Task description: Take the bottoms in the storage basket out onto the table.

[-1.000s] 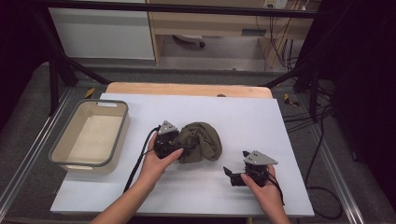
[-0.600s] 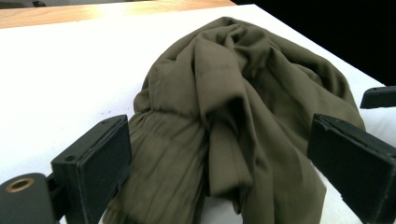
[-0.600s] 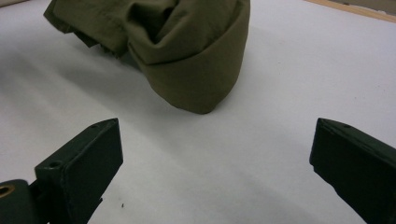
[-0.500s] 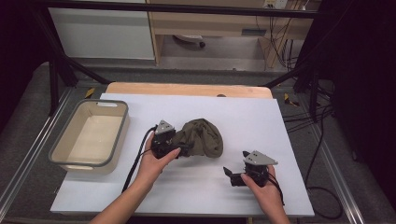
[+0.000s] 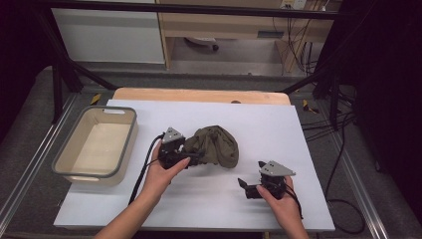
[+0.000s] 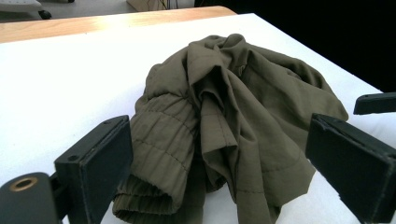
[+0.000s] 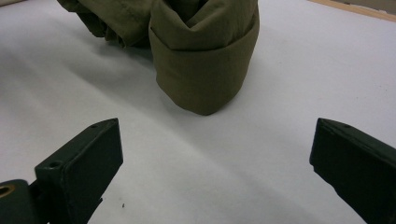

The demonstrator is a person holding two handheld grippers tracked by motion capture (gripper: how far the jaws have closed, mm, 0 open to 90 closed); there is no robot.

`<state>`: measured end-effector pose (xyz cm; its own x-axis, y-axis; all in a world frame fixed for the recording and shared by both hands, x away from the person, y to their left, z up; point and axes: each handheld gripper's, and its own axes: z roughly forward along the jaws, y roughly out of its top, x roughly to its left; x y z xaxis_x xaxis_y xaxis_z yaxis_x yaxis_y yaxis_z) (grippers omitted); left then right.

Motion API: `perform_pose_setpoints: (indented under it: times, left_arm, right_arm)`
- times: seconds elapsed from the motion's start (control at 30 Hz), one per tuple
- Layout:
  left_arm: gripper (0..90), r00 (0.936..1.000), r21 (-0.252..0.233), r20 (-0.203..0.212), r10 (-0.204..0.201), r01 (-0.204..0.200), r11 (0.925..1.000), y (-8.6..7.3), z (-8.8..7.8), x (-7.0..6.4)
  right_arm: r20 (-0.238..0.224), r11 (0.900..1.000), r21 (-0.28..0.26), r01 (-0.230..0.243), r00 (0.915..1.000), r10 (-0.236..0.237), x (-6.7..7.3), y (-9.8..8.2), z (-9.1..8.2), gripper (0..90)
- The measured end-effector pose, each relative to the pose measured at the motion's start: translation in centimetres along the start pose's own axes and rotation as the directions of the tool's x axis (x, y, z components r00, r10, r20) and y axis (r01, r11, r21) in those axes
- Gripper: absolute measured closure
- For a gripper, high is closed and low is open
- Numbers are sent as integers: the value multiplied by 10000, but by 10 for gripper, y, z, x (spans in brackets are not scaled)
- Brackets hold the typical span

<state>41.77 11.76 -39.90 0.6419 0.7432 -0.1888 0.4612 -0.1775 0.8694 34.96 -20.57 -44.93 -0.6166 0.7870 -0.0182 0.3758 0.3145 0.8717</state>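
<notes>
Seen from the high view, my left gripper (image 5: pixel 191 158) sits at the left edge of a crumpled olive-green garment (image 5: pixel 215 144) that lies heaped near the middle of the white desk (image 5: pixel 278 124). My left hand (image 5: pixel 161 174) wraps the gripper from below, its cable trailing back toward the desk's near edge.

Along the left gripper view, the jaws stand wide apart, one on each side of the garment (image 6: pixel 224 126), with cloth lying between them; a ribbed cuff or waistband fold sits just beside the left-hand jaw. I cannot tell from that view whether either jaw presses the fabric. The other gripper's black jaw tip pokes in at the far right.

My right gripper (image 5: pixel 249 188) rests on the desk toward the near right corner, apart from the garment, held by my right hand (image 5: pixel 281 199), its grey three-cornered plate on top. In the right gripper view its jaws are also wide, with bare white desk between them and a rolled fold of the garment (image 7: pixel 205 70) standing ahead of them.

A beige tub with a grey rim (image 5: pixel 67 167) sits at the desk's left edge, well apart from the garment.
</notes>
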Motion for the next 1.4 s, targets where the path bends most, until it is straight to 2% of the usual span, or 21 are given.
perform_pose_setpoints:
  times: [0.4,0.6,0.8,1.0,1.13,1.23,1.3,1.33,1.37,1.4]
  left_arm:
    - [73,9998,-156,181,-89,92,9998,2,-5,1]
    - [73,9999,-212,-50,115,-116,9997,6,-12,0]
    - [73,9998,-306,49,184,-182,9994,11,-23,1]
    - [73,9981,-399,24,608,-607,9974,14,-34,-2]
    - [73,9960,-392,14,896,-895,9952,16,-39,-5]
    - [73,9948,-336,142,1008,-1003,9944,18,-42,-8]
    - [73,9929,-324,79,1183,-1180,9925,18,-45,-10]
    - [79,9909,-145,2,1344,-1344,9908,16,-46,-12]
    - [80,9909,-145,2,1344,-1344,9908,16,-46,-12]
    - [80,9854,8,-130,1695,-1695,9855,16,-50,-15]
  right_arm:
    - [21,10000,-11,-6,10000,6,-1,0,0,32]
    - [31,10000,-13,-51,10000,51,-1,0,-1,32]
    - [29,10000,-30,-4,10000,4,0,0,-1,31]
    - [-14,10000,2,50,10000,-50,2,0,-1,31]
    - [131,9997,-26,249,9996,-248,4,0,-1,30]
    - [167,9997,-239,-19,9999,23,5,2,-4,29]
    - [231,9990,-410,-165,9996,175,5,3,-5,29]
    - [318,9987,-473,-179,9993,195,5,3,-5,27]
    - [318,9987,-473,-179,9993,195,5,3,-5,27]
    - [376,9986,-482,-237,9990,256,5,3,-4,27]
